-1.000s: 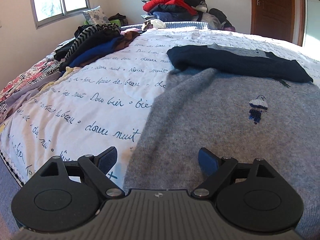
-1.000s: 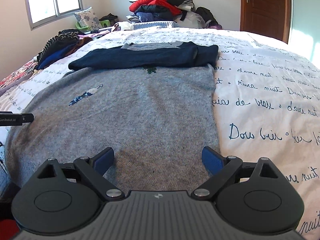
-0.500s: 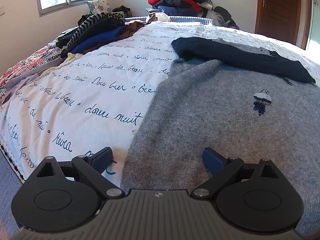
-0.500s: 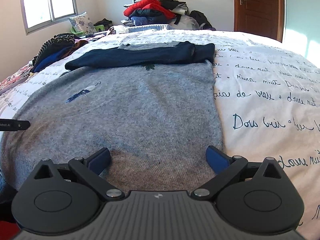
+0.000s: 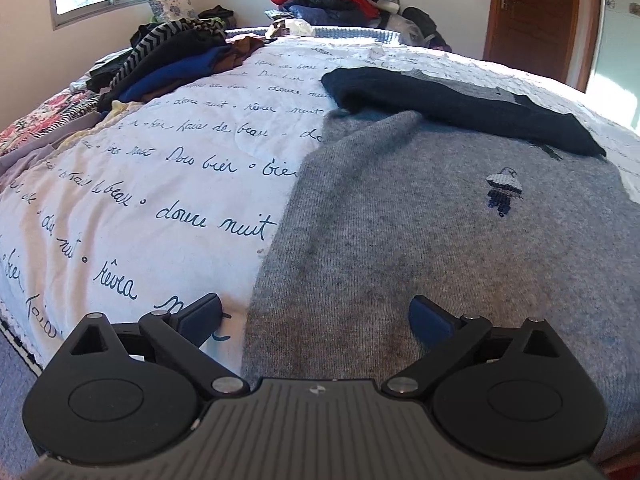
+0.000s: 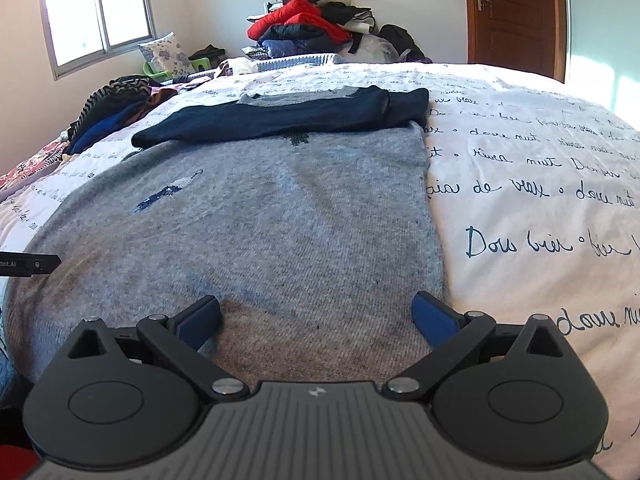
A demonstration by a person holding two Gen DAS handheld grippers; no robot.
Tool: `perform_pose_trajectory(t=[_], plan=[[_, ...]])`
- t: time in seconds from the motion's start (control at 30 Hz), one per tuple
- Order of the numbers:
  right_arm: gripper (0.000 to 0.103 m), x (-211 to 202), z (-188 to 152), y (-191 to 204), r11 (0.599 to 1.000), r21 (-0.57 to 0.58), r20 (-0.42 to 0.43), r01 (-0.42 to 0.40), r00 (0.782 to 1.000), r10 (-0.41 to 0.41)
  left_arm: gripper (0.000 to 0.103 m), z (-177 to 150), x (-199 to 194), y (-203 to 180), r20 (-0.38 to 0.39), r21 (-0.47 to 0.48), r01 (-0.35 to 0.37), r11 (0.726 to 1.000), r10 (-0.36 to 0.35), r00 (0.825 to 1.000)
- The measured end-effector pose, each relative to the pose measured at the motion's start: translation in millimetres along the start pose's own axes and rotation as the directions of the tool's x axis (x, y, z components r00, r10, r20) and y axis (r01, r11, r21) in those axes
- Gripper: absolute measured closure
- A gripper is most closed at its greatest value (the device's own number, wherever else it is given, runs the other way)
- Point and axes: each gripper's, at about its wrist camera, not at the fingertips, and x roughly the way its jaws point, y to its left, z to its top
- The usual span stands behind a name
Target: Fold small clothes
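Both tools are hanging low over the near edge of the bed. Left hand-held gripper (image 5: 316,318) is still opening, its blue pads (image 5: 430,318) spreading wide with nothing pinched between them; one pad is hovering over the white quilt with dark cursive lettering (image 5: 168,184), the other over the left edge of the grey knitted sweater (image 5: 420,240). Right hand-held gripper (image 6: 316,316) is standing fully spread too, gripping nothing, its pads poised over the sweater's near right corner, right where grey wool is meeting the quilt.

That sweater is lying flat across the bed, hem toward the cameras, a small embroidered dark-blue figure (image 5: 503,194) showing on its front. At the left edge of the right wrist view, a black tip of the other tool (image 6: 30,265) is poking in above the knit.

Further up, dark navy sleeves (image 6: 280,120) are lying folded across the sweater's top, covering the shoulders.

Beyond that, toward the left side of the bed, a heap of striped, blue and brown clothes (image 5: 168,60) is sitting on the quilt. At the far end a taller pile topped with a red padded jacket (image 6: 300,20) is rising against the wall, with a window (image 6: 96,12) to its left and a brown wooden door (image 6: 516,12) to its right.
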Motion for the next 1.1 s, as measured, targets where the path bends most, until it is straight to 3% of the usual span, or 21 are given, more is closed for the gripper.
perform_pose_trajectory(t=[0.3, 0.57, 0.67, 0.8, 0.87, 0.97, 1.1], plan=[[0.0, -1.8, -1.0, -1.5, 0.997, -0.069, -0.017, -0.035, 0.999, 0.033, 0.004, -20.9, -19.3, 28.9, 0.033, 0.058, 0.191, 0.98, -0.193, 0.981], [0.0, -15.3, -0.4, -16.8, 0.987, -0.081, -0.051, -0.14, 0.989, 0.137, 0.004, -36.7, -23.9, 40.7, 0.032, 0.109, 0.311, 0.944, -0.317, 0.948], [0.0, -22.8, -3.1, -26.7, 0.971, -0.117, -0.067, -0.209, 0.977, 0.202, 0.004, -39.3, -24.4, 47.9, 0.017, 0.087, 0.384, 0.919, -0.387, 0.922], [0.0, -35.1, -8.1, -47.4, 0.944, -0.093, -0.074, -0.315, 0.948, 0.309, 0.004, -40.2, -19.7, 50.7, -0.022, 0.056, 0.483, 0.874, -0.482, 0.876], [0.0, -39.9, -10.7, -58.2, 0.93, -0.054, -0.066, -0.363, 0.931, 0.359, 0.004, -43.0, -17.1, 50.6, -0.023, 0.055, 0.507, 0.86, -0.506, 0.862], [0.0, -44.4, -13.2, -78.2, 0.888, 0.024, -0.047, -0.459, 0.887, 0.46, 0.004, -46.7, -12.8, 57.1, -0.019, 0.026, 0.534, 0.845, -0.534, 0.846], [0.001, -45.1, -16.4, -105.2, 0.814, 0.159, -0.013, -0.558, 0.823, 0.567, 0.004, -47.0, -8.3, 72.5, -0.023, -0.045, 0.59, 0.806, -0.592, 0.806]])
